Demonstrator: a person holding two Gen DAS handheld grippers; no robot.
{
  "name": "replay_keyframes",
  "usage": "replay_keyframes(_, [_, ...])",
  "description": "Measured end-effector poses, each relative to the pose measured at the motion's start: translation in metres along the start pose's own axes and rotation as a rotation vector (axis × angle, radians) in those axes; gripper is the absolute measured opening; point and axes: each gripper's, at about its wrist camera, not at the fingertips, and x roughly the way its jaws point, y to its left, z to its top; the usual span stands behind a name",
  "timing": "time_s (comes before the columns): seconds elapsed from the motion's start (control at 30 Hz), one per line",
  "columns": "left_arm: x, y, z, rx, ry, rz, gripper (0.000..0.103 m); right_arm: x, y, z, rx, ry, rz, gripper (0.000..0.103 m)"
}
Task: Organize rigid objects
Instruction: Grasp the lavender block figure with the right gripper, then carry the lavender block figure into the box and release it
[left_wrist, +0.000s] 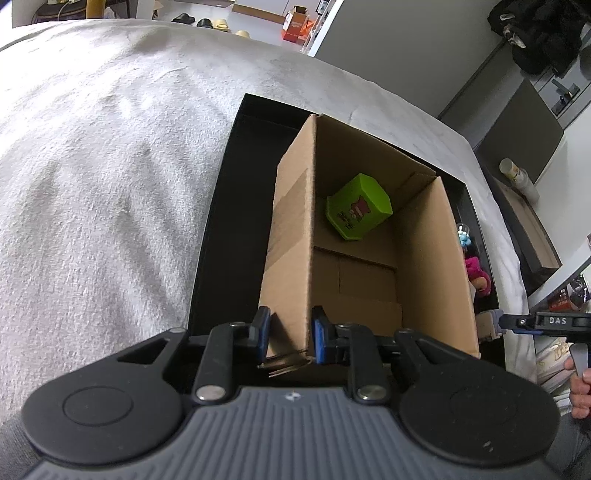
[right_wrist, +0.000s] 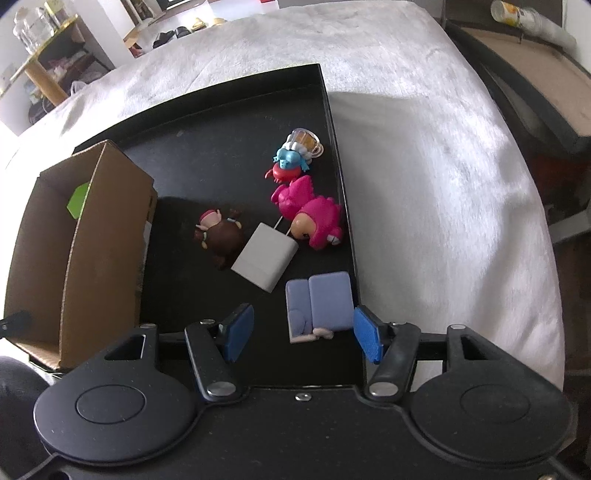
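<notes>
An open cardboard box (left_wrist: 424, 258) stands in a black tray (left_wrist: 221, 229) on a grey-white plush cover. A green box (left_wrist: 358, 206) lies tilted on its floor. My left gripper (left_wrist: 290, 336) is shut on the box's near left wall, one blue pad on each side of the cardboard. In the right wrist view my right gripper (right_wrist: 303, 334) is open just above the tray (right_wrist: 221, 147). A lavender bed-shaped toy (right_wrist: 319, 302) lies between its fingers, close to the right pad, with a wide gap to the left pad.
Beyond the lavender toy lie a white cube (right_wrist: 264, 256), a brown figurine (right_wrist: 218, 236), a pink figurine (right_wrist: 314, 218), a blue and red figurine (right_wrist: 291, 162) and a clear mug (right_wrist: 304, 142). The cardboard box (right_wrist: 103, 236) stands at the tray's left.
</notes>
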Motion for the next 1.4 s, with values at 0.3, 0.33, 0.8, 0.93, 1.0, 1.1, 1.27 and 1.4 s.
replay_keyframes(0.3, [0.004, 0.001, 0.002, -0.007, 0.006, -0.004, 0.022, 0.022, 0.007, 0.007, -0.11, 0.047, -0.093, 0.044])
replay_keyframes(0.33, [0.004, 0.002, 0.002, -0.008, 0.006, -0.005, 0.022, 0.022, 0.008, 0.007, -0.117, 0.044, -0.093, 0.044])
replay_keyframes(0.8, [0.004, 0.003, 0.001, -0.01, 0.002, -0.012, 0.022, -0.003, 0.037, 0.0, -0.17, 0.032, -0.061, 0.043])
replay_keyframes(0.93, [0.004, 0.004, 0.001, -0.016, 0.002, -0.018, 0.022, -0.016, 0.048, 0.001, -0.182, 0.009, -0.051, 0.043])
replay_keyframes(1.0, [0.004, 0.004, 0.001, -0.016, 0.002, -0.018, 0.022, -0.021, 0.054, 0.002, -0.192, -0.002, -0.048, 0.043])
replay_keyframes(1.1, [0.004, 0.004, 0.001, -0.013, 0.003, -0.02, 0.022, -0.029, 0.063, 0.007, -0.207, -0.021, -0.043, 0.043])
replay_keyframes(1.27, [0.004, 0.005, 0.0, -0.015, 0.002, -0.029, 0.022, -0.036, 0.077, 0.015, -0.227, -0.043, -0.04, 0.043])
replay_keyframes(1.4, [0.004, 0.005, 0.0, -0.012, 0.001, -0.034, 0.022, -0.046, 0.094, 0.021, -0.251, -0.066, -0.038, 0.043])
